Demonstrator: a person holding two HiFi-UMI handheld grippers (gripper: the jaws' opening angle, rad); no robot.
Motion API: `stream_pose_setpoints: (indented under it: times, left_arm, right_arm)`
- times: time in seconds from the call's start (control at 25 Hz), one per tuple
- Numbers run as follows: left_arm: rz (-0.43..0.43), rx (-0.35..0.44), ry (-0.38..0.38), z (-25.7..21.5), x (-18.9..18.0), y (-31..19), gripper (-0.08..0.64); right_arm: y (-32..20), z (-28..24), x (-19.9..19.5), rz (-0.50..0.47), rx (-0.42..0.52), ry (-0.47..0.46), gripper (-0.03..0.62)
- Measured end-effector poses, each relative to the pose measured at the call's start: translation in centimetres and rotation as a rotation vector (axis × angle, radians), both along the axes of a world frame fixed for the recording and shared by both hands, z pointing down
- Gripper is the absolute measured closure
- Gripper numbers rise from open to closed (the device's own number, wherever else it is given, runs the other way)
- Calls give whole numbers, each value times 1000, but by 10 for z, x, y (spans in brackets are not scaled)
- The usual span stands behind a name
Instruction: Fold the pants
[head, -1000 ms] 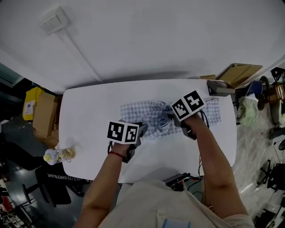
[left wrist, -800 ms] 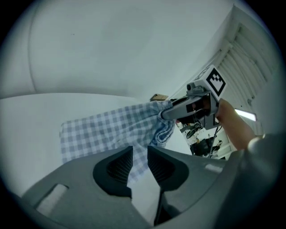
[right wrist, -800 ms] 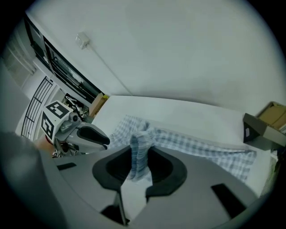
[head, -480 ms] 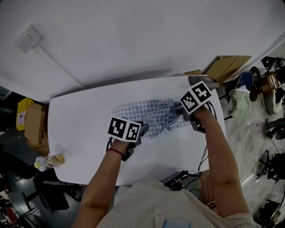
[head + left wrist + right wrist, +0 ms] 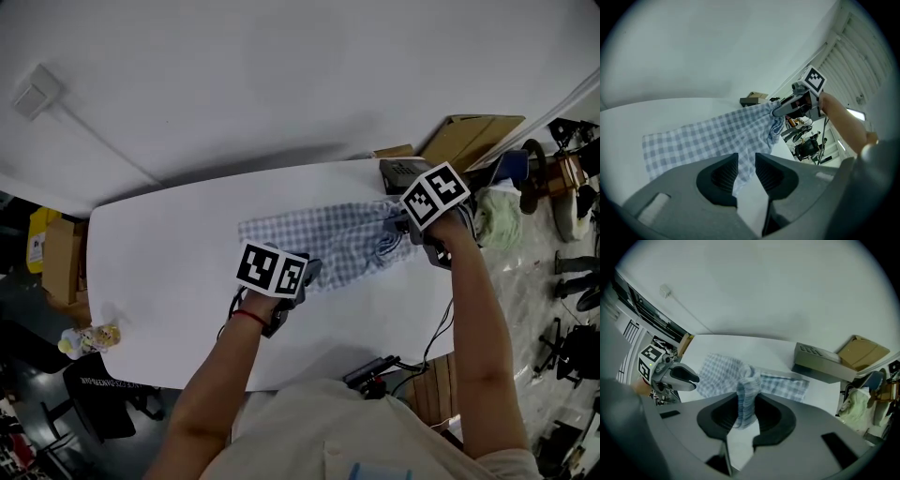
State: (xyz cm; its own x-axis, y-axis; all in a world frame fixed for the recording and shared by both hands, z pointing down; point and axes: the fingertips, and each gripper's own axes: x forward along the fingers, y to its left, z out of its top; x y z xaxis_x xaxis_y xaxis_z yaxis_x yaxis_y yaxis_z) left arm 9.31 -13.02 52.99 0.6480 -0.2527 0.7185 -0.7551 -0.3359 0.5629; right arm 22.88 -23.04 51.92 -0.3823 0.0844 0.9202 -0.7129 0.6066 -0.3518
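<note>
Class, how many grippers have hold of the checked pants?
2. The left gripper pinches the pants at their near edge, its jaws having just eased open slightly; the right gripper clamps a bunched fold at the table's right end.

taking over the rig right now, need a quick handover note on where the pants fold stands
Left tool: jaws closed narrowly on the near edge of the blue-and-white checked fabric pants.
Right tool: shut on a bunched-up ridge of the pants near their right end.
Pants: stretched lengthwise across the white table, mostly flat, rumpled by the right tool. A grey box sits at the table's far right corner.
Done: both grips are on the cloth.
Left: no neat fold shows yet. Probably carry the gripped cloth over, lay it flat, release, then fold again.
</note>
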Motion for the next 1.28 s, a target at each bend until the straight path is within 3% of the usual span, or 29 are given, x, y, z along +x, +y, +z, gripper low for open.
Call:
stream_pose_setpoints:
  times: [0.36, 0.64, 0.88, 1.16, 1.28]
  left_arm:
    - [6, 4, -12, 2, 22, -8, 451]
    - [-16, 2, -27, 5, 16, -7, 445]
    - [-20, 4, -18, 3, 18, -10, 442]
    - [-28, 36, -14, -6, 12, -13, 430]
    - [-55, 37, -29, -7, -3, -11, 428]
  right_arm:
    - [-24, 26, 45, -5, 17, 87, 494]
    - [-30, 50, 53, -17, 36, 115, 489]
    - [-55, 45, 77, -13, 202, 217, 439]
    - [-46, -8, 68, -5, 337, 99, 454]
    - [-22, 6, 51, -47, 323, 69, 486]
